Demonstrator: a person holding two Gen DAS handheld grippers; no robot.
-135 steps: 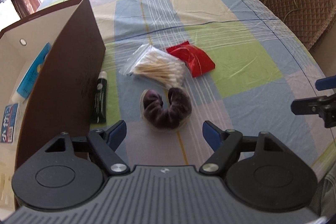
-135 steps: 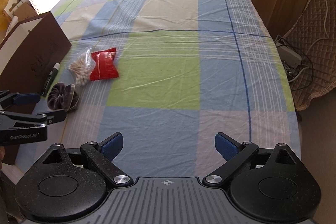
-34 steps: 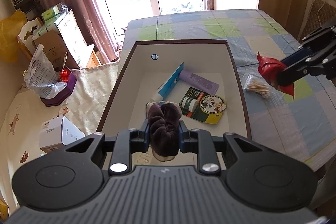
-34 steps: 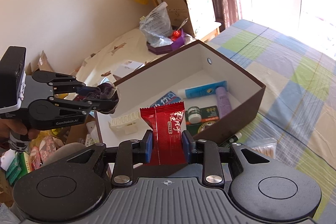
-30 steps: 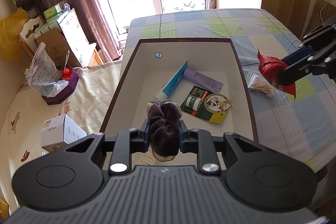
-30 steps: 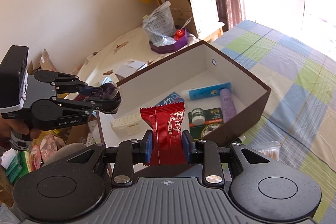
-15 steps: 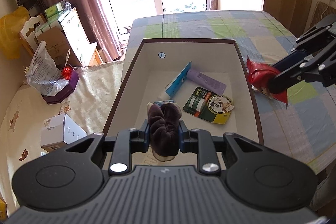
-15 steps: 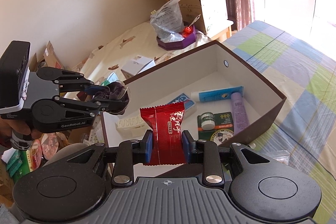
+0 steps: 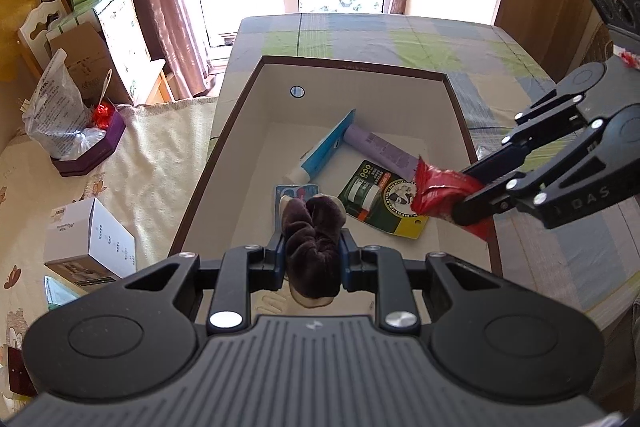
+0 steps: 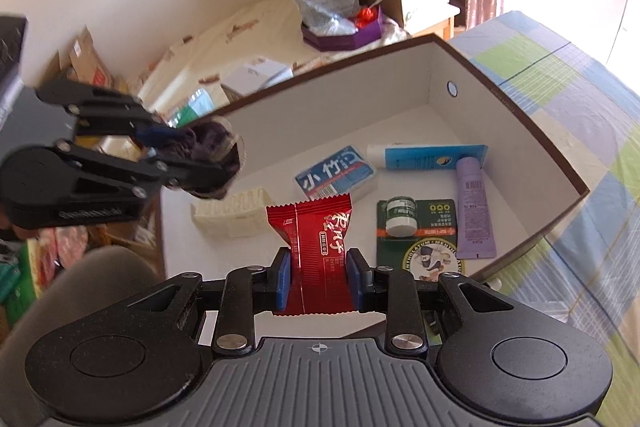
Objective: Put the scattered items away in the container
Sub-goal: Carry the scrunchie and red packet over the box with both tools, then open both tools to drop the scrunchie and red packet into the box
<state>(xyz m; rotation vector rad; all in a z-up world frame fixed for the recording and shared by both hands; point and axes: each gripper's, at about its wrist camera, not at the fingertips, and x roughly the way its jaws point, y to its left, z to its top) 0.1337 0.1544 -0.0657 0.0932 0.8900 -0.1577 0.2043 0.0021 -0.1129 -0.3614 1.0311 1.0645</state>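
**Both claws loaded above the open box**

The brown box [image 9: 456, 99] with its white interior lies below and ahead of both claws, on the checked bedspread [image 9: 400, 39]; its long axis runs straight away from the left gripper [image 9: 312, 257] toward the window.

On the box floor ahead of the left claw lie a blue toothpaste tube [image 9: 326, 151] and a lilac tube [image 9: 380, 149], both slanted, their far ends meeting in a V. Just right of the left claw's tips lies a green blister card [image 9: 384, 203] carrying a small jar. A blue tissue pack [image 10: 338, 177] and a cream ribbed piece [image 10: 234, 213] lie forward and left of the right gripper [image 10: 320, 281].

The right claw is pinching a red snack packet [image 10: 316, 251], which stands upright, long axis pointing forward along the fingers, crimped end outermost. In the left wrist view it hangs over the box's right wall, pointing leftward into the box.

The left claw is clamped on a dark brown scrunchie [image 9: 314, 247], bunched, protruding forward past the fingertips, above the box's near end.
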